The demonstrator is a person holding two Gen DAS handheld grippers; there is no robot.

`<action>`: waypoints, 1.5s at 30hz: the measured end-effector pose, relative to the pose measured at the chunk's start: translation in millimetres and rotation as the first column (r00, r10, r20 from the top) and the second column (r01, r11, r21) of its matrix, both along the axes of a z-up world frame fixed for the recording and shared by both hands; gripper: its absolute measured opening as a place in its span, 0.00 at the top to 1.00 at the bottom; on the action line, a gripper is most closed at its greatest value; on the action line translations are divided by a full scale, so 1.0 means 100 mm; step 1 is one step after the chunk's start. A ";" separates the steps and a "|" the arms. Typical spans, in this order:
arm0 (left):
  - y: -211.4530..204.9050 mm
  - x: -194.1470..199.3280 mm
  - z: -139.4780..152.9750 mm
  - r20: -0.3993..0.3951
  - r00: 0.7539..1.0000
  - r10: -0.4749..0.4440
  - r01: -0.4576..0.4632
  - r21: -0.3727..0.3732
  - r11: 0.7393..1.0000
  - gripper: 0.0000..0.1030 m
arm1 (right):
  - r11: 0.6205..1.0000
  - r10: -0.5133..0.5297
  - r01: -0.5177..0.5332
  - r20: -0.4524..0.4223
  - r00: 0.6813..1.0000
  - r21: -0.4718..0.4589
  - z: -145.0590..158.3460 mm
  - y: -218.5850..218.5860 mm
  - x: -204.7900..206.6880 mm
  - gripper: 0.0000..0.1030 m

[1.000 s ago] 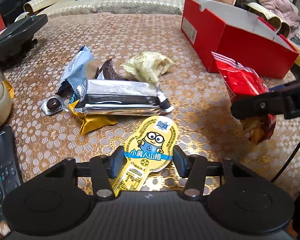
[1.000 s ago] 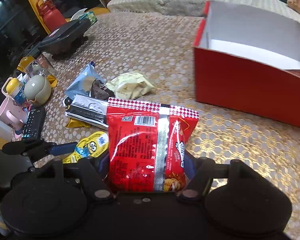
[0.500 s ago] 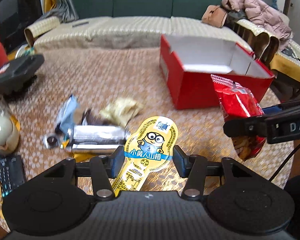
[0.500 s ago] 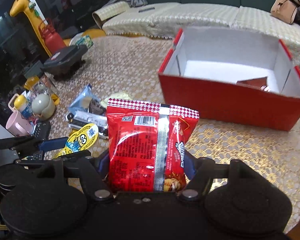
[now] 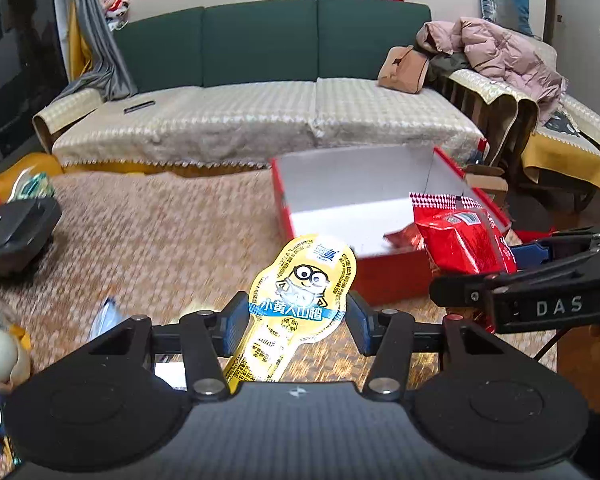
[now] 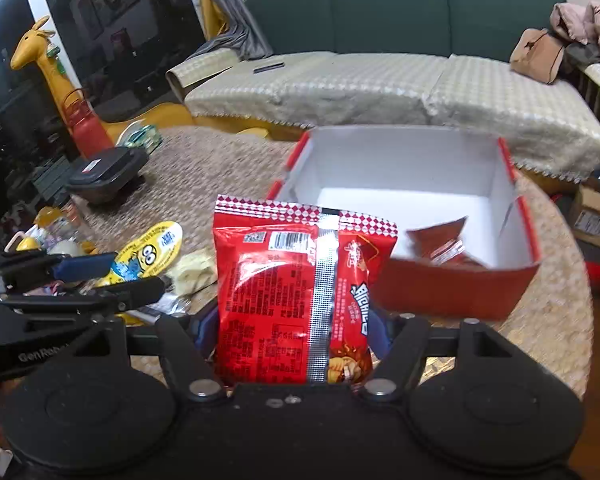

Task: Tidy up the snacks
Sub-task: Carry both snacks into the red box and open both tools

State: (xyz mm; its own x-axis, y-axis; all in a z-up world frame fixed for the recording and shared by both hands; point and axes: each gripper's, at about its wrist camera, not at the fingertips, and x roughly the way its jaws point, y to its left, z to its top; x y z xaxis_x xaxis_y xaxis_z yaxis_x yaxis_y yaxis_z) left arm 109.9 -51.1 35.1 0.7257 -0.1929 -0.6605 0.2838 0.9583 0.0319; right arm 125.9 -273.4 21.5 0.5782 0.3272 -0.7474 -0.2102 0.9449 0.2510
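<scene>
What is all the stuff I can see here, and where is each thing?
Minion snack pack: 1, yellow, in left claw.
Chip bag: 1, red, in right claw.
Box: 1, red outside, white inside, open, on table.
Red packet: 1, inside box.
Pale yellow snack: 1, on table left of chip bag.
Table: 1, gold patterned cover.
Sofa: 1, green, behind table.
Giraffe toy: 1, yellow, far left.
Pink jacket: 1, on chair, right.
Left claw: 1, black, shut.
Right claw: 1, black, shut.
</scene>
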 end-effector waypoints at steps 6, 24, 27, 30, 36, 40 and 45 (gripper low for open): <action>-0.27 0.32 0.08 0.008 1.000 -0.012 0.012 0.008 1.000 0.50 | 0.999 -0.031 0.032 0.018 0.999 -0.036 0.01 -0.23 0.25 0.33; -0.91 1.33 -0.23 -0.067 0.996 -0.055 0.060 0.061 0.996 0.50 | 0.984 -0.124 0.118 -0.043 0.991 -0.132 -0.40 -0.72 1.13 0.33; -0.96 1.46 -0.34 -0.098 0.994 -0.055 0.062 0.066 0.996 0.50 | 0.981 -0.123 0.112 -0.061 0.991 -0.160 -0.51 -0.72 1.23 0.33; -0.99 1.57 -0.47 -0.140 0.988 -0.061 0.070 0.061 0.996 0.50 | 0.976 -0.099 0.082 -0.079 0.992 -0.201 -0.60 -0.66 1.31 0.33; -1.08 1.67 -0.70 -0.200 0.977 -0.074 0.095 0.098 0.991 0.50 | 0.965 -0.079 0.045 -0.122 0.989 -0.258 -0.77 -0.58 1.42 0.33; -1.10 1.70 -0.82 -0.240 0.968 -0.076 0.106 0.113 0.988 0.50 | 0.957 -0.067 0.018 -0.160 0.985 -0.289 -0.89 -0.54 1.42 0.33; -1.08 1.71 -0.87 -0.265 0.962 -0.063 0.095 0.108 0.990 0.50 | 0.943 -0.043 -0.012 -0.156 0.987 -0.333 -0.92 -0.47 1.39 0.33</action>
